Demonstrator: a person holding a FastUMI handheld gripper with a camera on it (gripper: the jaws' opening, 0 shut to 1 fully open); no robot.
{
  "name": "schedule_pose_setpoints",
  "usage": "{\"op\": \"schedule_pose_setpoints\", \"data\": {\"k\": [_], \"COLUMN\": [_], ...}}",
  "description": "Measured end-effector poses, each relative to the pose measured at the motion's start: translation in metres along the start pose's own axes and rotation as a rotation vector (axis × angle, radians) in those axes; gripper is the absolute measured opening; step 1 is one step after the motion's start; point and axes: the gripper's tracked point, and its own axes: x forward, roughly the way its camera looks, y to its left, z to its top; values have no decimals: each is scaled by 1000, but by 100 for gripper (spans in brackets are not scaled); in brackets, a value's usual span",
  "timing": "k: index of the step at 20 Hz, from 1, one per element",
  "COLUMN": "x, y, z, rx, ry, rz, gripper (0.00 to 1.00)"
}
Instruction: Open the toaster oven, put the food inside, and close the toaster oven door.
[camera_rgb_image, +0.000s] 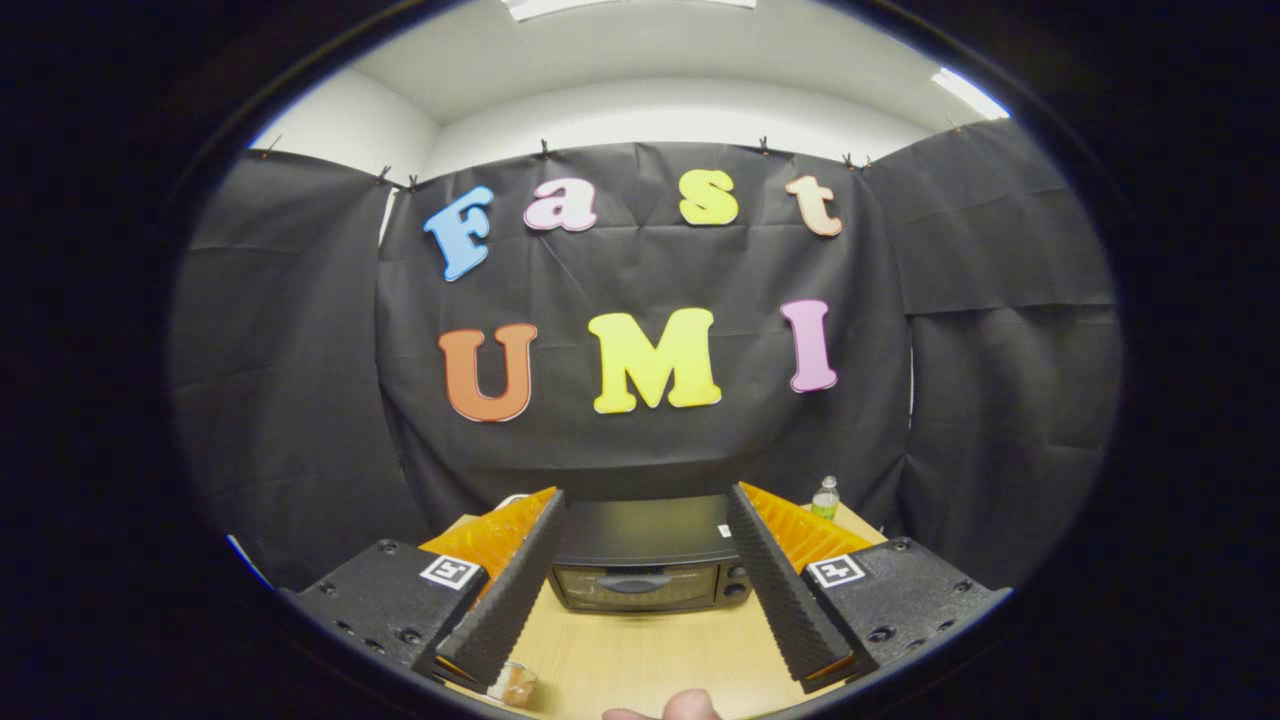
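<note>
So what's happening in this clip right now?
A person's hand-held gripper is raised over a wooden table with its fingers spread open and nothing between them. Beyond the fingers, a black toaster oven sits on the table with its door shut, so the first step has not yet been done. A small container of food lies close by one finger's base, and a fingertip of the person pokes in at the near edge. A plastic bottle stands behind the oven.
</note>
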Motion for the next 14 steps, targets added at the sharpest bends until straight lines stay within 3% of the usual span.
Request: {"op": "schedule_pose_setpoints", "data": {"k": [14], "x": [6], "y": [-3], "z": [-17], "rx": [12], "ry": [31], "rz": [-3], "gripper": [100]}}
